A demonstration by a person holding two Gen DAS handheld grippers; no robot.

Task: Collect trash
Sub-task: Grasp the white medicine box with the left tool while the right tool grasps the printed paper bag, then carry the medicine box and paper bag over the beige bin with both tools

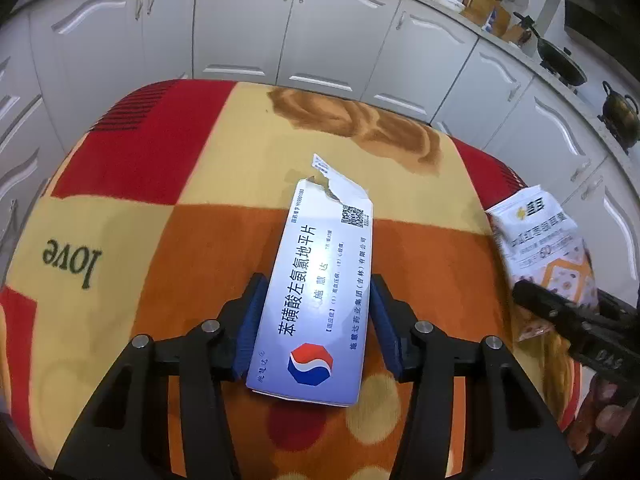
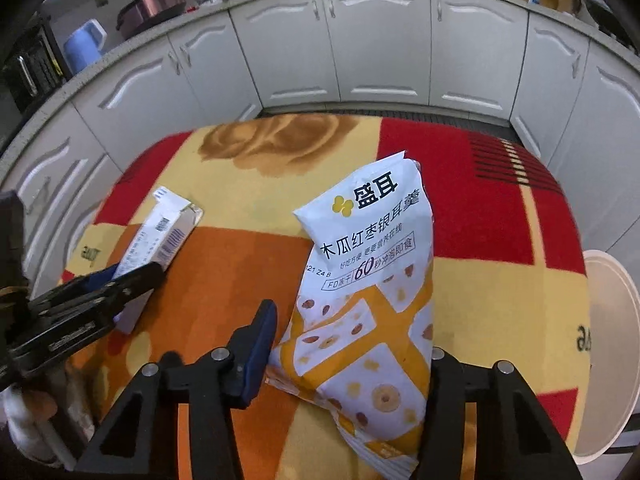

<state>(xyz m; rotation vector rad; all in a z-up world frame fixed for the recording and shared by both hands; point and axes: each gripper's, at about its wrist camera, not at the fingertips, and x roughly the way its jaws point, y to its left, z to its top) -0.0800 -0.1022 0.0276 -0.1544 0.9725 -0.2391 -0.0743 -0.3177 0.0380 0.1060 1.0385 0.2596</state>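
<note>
My left gripper (image 1: 318, 320) is shut on a torn white medicine box (image 1: 320, 292) with a red and blue logo, held above the patterned rug (image 1: 180, 208). The box also shows in the right wrist view (image 2: 160, 240) at the left. My right gripper (image 2: 348, 344) is shut on a white and orange snack bag (image 2: 368, 280). Its left blue pad (image 2: 260, 344) touches the bag's edge; the right finger is hidden behind the bag. The bag also shows in the left wrist view (image 1: 540, 248) at the right.
A red, orange and yellow rug (image 2: 480, 220) covers the floor. White kitchen cabinets (image 1: 280, 32) ring the far side. A white round bin rim (image 2: 608, 340) stands at the rug's right edge.
</note>
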